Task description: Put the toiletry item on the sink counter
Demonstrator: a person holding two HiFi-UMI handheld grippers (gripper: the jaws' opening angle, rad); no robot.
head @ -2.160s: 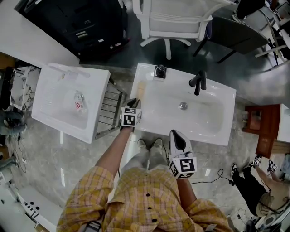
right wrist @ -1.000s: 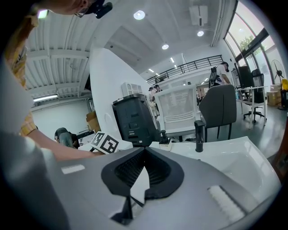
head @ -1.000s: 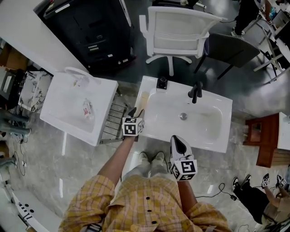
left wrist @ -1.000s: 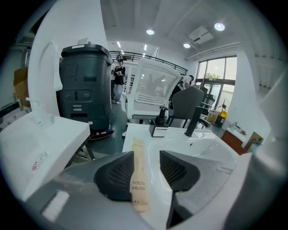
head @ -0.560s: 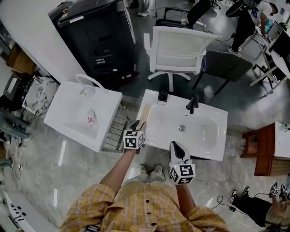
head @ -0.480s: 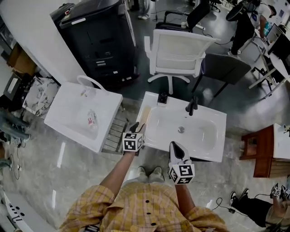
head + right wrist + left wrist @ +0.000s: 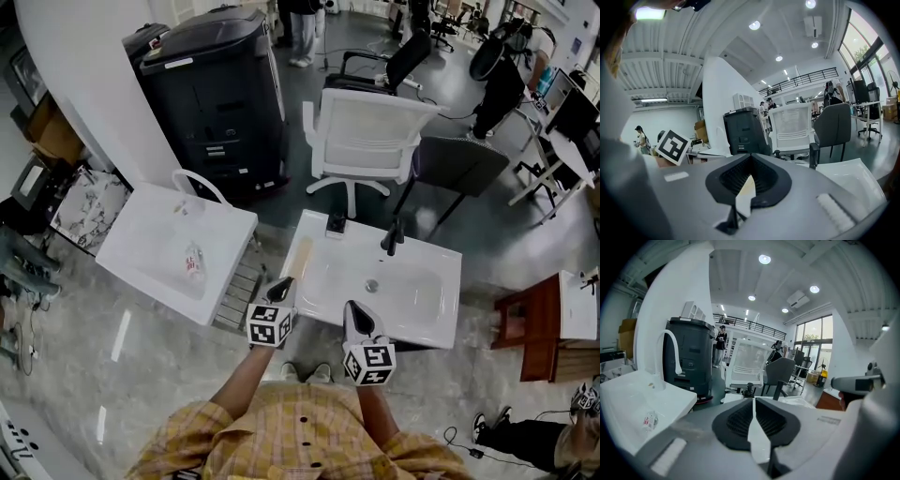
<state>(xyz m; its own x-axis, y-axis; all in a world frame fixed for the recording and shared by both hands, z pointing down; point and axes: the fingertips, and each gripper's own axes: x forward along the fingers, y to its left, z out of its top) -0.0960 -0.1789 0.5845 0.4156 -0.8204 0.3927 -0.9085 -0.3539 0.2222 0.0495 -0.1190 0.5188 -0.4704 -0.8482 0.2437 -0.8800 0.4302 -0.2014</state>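
Your left gripper (image 7: 280, 287) is closing its jaws on nothing. Your right gripper (image 7: 353, 309) is pressed together, empty. The toiletry item (image 7: 302, 255) lies on the sink counter (image 7: 448, 281), by its left edge. If you bump it, it may fall off.

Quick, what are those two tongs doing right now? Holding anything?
Left tongs: closing, tips almost together, nothing between them.
Right tongs: closed, holding nothing.
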